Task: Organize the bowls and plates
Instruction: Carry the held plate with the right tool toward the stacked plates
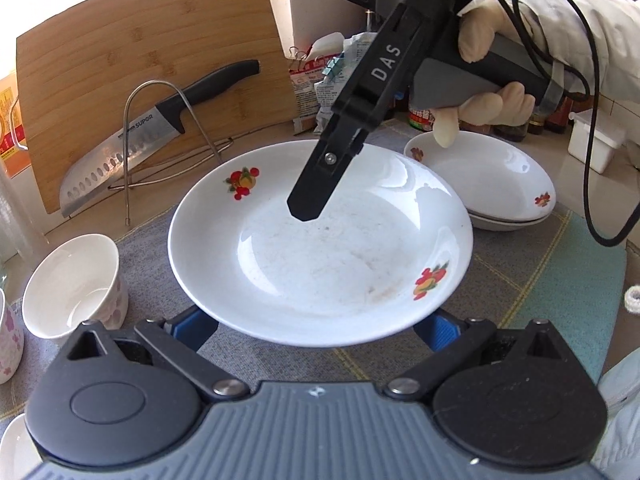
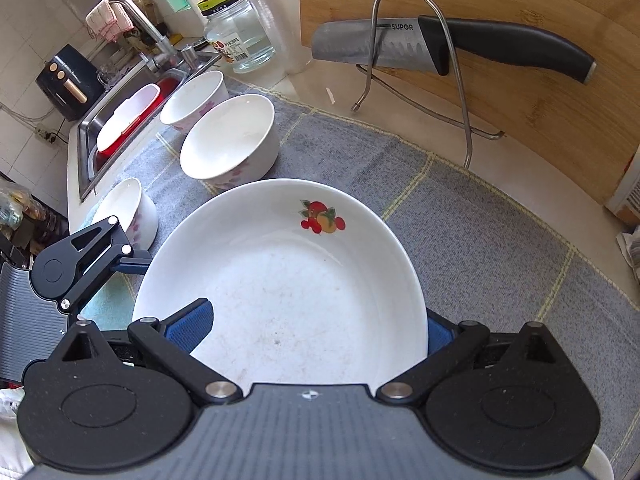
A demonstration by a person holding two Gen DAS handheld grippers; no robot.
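A white plate with fruit prints (image 1: 320, 248) is held above the grey mat; it also fills the right wrist view (image 2: 288, 288). My right gripper (image 1: 316, 200) comes down from above, one finger over the plate's far rim; its blue pads (image 2: 188, 330) sit on either side of the rim, shut on it. My left gripper (image 1: 320, 332) is open, its blue fingers (image 1: 192, 326) spread under the near rim. A stack of two similar plates (image 1: 488, 176) lies at the right. White floral bowls (image 2: 232, 140) stand on the mat.
A cutting board (image 1: 152, 60) leans at the back with a knife (image 1: 160, 120) in a wire rack. Packets and bottles (image 1: 424, 116) stand behind the stack. A bowl (image 1: 72, 280) is at the left. A sink (image 2: 120, 120) and a glass jar (image 2: 240, 36) lie beyond the bowls.
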